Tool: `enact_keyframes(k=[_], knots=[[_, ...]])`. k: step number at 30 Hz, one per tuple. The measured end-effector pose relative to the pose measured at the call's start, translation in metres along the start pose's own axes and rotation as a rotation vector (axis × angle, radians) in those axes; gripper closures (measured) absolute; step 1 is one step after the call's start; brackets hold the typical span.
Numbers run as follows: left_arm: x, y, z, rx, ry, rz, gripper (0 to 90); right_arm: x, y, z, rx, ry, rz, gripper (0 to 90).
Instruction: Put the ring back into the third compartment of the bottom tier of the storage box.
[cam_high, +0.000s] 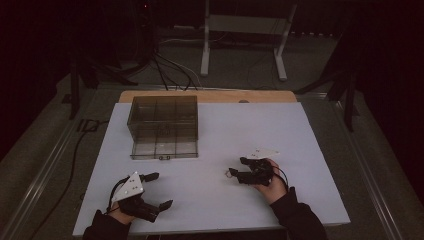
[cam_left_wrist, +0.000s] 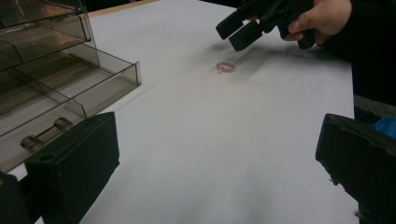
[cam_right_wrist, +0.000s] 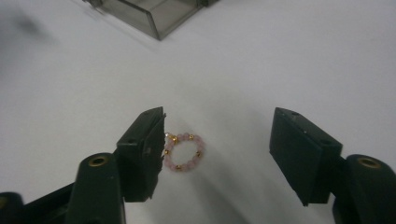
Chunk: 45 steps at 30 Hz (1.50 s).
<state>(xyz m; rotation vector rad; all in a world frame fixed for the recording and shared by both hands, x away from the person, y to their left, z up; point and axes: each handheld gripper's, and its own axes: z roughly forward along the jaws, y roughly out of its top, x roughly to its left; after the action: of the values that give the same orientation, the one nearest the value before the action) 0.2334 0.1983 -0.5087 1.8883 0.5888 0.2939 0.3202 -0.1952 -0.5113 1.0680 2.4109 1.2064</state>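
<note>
1. The high view looked forward and down over the whole tabletop (cam_high: 280, 130).
2. Each gripper view sat low, near the surface.
3. All views shared the bead ring (cam_right_wrist: 183, 151) and the smoky box (cam_high: 163, 127).

drawer box (cam_high: 163, 127) far-left, bare white table (cam_high: 215, 200) elsewhere

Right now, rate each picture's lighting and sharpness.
High view: dim, dark surroundings, only the white table lit. Left gripper view: brighter, bead ring small and soft. Right gripper view: evenly lit, ring beads sharp between the open right hand-held gripper.
</note>
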Motion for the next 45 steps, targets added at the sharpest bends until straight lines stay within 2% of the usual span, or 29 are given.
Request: enact_keyframes(k=[8,11,13,17,23,27,33,38,45], knots=[[0.000,0.000,0.000,-0.004,0.000,0.001,0.6,0.003,0.000,0.007,0.056,0.008,-0.011,50.6],[0.000,0.000,0.000,-0.003,0.000,-0.001,0.6,0.004,0.000,0.010,0.065,0.009,-0.008,54.9],[0.000,0.000,0.000,-0.005,0.001,0.000,0.6,0.005,0.000,0.011,0.073,-0.007,-0.012,59.9],[0.000,0.000,0.000,-0.004,0.000,0.000,0.6,0.004,0.001,0.014,0.085,-0.002,-0.005,65.1],[0.000,0.000,0.000,-0.005,-0.001,0.000,0.6,0.006,0.002,0.018,0.106,-0.004,-0.014,68.2],[0.000,0.000,0.000,-0.004,-0.001,0.002,0.6,0.009,0.003,0.020,0.125,-0.029,-0.038,70.3],[0.001,0.000,0.000,-0.004,-0.001,0.003,0.6,0.010,0.006,0.022,0.138,-0.028,-0.034,74.0],[0.000,0.000,0.001,0.000,0.000,0.004,0.6,0.011,0.007,0.023,0.152,-0.045,-0.028,77.6],[0.001,0.000,0.001,0.000,-0.001,0.001,0.6,0.011,0.011,0.024,0.180,-0.060,-0.049,85.6]])
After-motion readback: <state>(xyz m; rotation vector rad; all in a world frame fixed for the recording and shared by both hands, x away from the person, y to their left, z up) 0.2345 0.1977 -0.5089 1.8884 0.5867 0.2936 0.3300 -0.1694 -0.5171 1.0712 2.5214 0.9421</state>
